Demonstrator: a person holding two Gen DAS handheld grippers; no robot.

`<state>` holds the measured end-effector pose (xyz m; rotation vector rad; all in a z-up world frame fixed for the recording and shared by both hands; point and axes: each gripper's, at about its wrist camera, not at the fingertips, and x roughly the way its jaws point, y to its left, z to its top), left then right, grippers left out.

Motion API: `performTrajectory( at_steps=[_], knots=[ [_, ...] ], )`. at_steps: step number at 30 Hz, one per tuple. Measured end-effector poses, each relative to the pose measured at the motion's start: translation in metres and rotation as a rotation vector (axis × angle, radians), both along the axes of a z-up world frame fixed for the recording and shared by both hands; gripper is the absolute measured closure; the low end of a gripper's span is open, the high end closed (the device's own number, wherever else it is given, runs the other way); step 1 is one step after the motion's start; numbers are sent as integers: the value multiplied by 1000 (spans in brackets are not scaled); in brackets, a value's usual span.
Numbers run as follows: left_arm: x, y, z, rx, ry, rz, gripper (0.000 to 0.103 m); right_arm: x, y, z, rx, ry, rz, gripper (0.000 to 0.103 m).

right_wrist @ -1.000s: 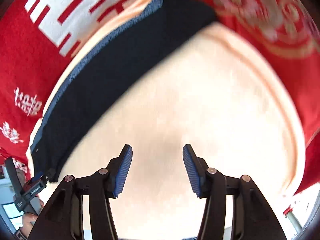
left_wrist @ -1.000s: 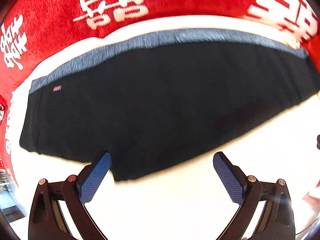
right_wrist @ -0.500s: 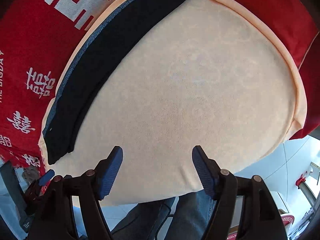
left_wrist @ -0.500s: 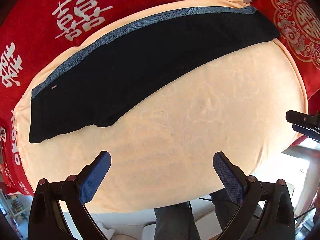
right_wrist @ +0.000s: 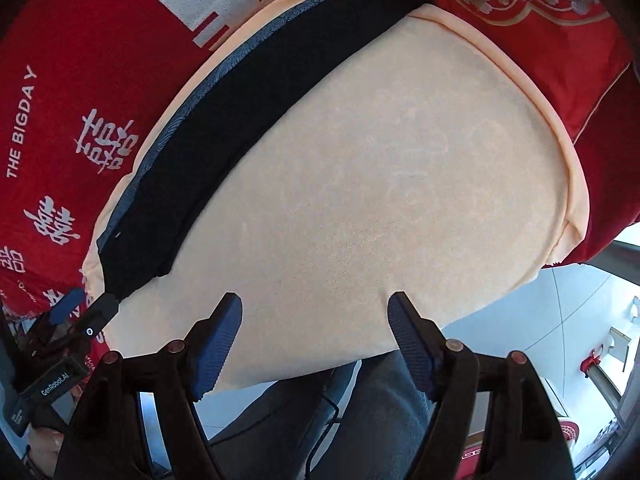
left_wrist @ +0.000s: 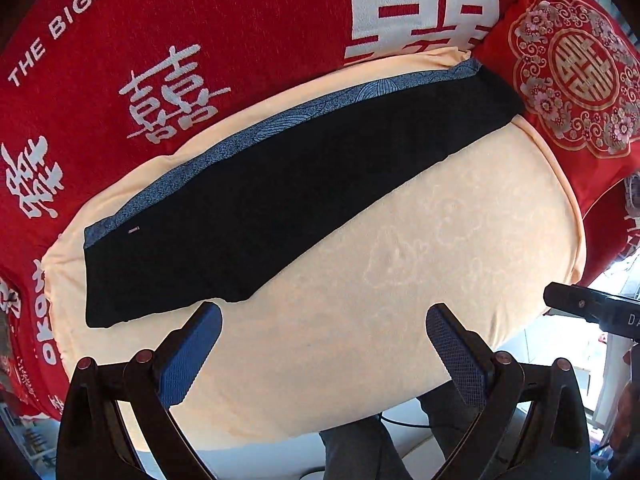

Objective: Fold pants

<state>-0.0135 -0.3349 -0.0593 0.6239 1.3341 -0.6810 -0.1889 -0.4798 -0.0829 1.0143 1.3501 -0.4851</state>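
- Pants (left_wrist: 288, 196) lie flat in a long black strip with a grey side band, along the far edge of the peach cushion (left_wrist: 420, 280), close to the red blanket (left_wrist: 200, 32)
- Left gripper (left_wrist: 324, 344) is released, jaws spread wide, holding nothing, hovering over bare cushion just short of the pants' near end
- Right gripper (right_wrist: 316, 340) is likewise released and holds nothing, above the cushion's front edge, well apart from the pants (right_wrist: 248, 100)

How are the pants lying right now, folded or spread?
Folded once lengthwise: the pants lie flat as one long, narrow black strip on the peach cushion. Not yet folded crosswise.
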Motion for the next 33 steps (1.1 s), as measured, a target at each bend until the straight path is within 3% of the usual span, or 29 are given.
performTrajectory(
  at_steps=[8,14,33],
  knots=[
    [7,19,6,-1,4,15,0,23,14,20,-34,-15,80,24],
    [12,24,10,-18,18,54,0,26,11,31,-59,-19,76,24],
    [-11,-25,3,-9,32,-37,0,-29,-12,20,-48,9,-66,24]
  ],
)
